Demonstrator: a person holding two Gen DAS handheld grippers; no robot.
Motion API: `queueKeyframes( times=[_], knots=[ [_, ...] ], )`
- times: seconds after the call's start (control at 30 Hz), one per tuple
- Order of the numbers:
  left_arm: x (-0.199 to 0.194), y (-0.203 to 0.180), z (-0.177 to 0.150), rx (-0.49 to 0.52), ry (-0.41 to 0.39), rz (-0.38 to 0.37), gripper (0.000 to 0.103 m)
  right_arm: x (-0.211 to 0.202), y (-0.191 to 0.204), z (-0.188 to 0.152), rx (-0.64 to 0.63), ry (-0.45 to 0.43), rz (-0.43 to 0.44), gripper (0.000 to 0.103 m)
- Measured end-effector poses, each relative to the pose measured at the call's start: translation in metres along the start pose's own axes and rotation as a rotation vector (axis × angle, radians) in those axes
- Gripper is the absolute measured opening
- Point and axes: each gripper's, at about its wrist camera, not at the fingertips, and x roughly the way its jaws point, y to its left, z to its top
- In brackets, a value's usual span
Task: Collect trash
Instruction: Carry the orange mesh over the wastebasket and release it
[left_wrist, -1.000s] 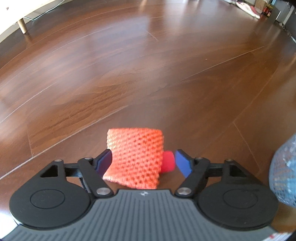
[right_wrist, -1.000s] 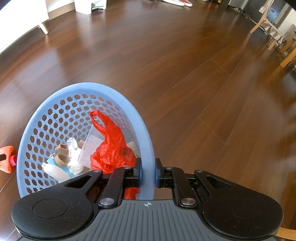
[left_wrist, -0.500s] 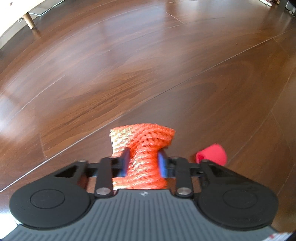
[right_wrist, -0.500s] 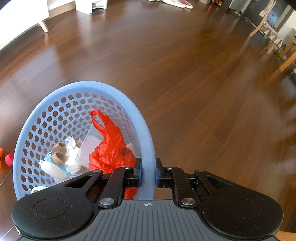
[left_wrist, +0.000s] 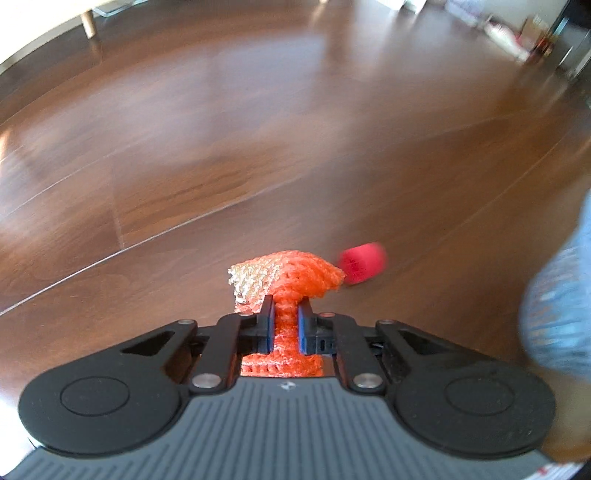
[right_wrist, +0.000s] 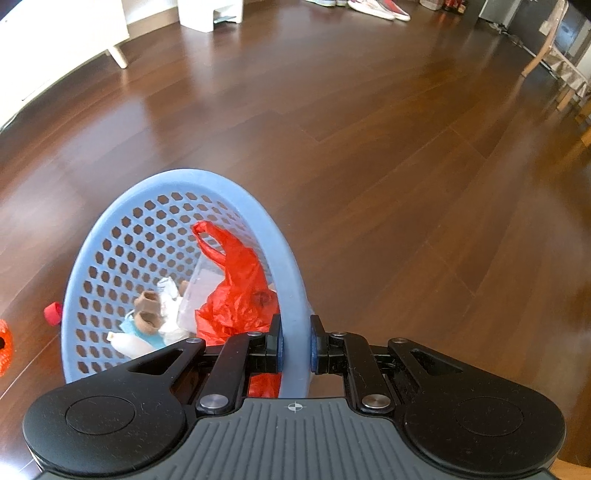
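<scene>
Two claws: left claw (left_wrist: 284, 325) pinches orange foam mesh sleeve (left_wrist: 286, 280) for transfer; right claw (right_wrist: 294, 345) clamps blue perforated plastic basket (right_wrist: 110, 236) rim, receiving at 3 o'clock.

Orange foam net (left_wrist: 286, 280) pinched, bunched; blue basket (right_wrist: 236, 192) part-filled.

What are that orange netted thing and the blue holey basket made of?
The orange mesh sleeve looks like soft foam or plastic netting: an open weave that crumples where the left tool pinches it. The light blue perforated basket looks like matte moulded plastic, with smooth rim and even hexagonal holes.
</scene>
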Motion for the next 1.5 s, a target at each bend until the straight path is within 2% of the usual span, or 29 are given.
queueKeyframes(
  times=[0.23, 0.5, 0.8, 1.5],
  knots=[
    [-0.054, -0.052, 0.000, 0.029, -0.060, -0.136, 0.009, -0.001, 0.006, -0.003, -0.002, -0.011, 0.014, 0.010],
    [-0.079, -0.108, 0.009, 0.081, -0.024, -0.217, 0.009, 0.004, 0.005, -0.003, -0.012, -0.017, 0.017, 0.010],
    [-0.089, -0.162, 0.015, 0.151, -0.015, -0.278, 0.009, 0.004, 0.002, -0.003, -0.013, -0.016, 0.036, 0.010],
    [-0.066, -0.248, 0.032, 0.236, 0.029, -0.342, 0.009, 0.001, -0.001, -0.008, -0.015, -0.014, 0.059, 0.010]
  ],
)
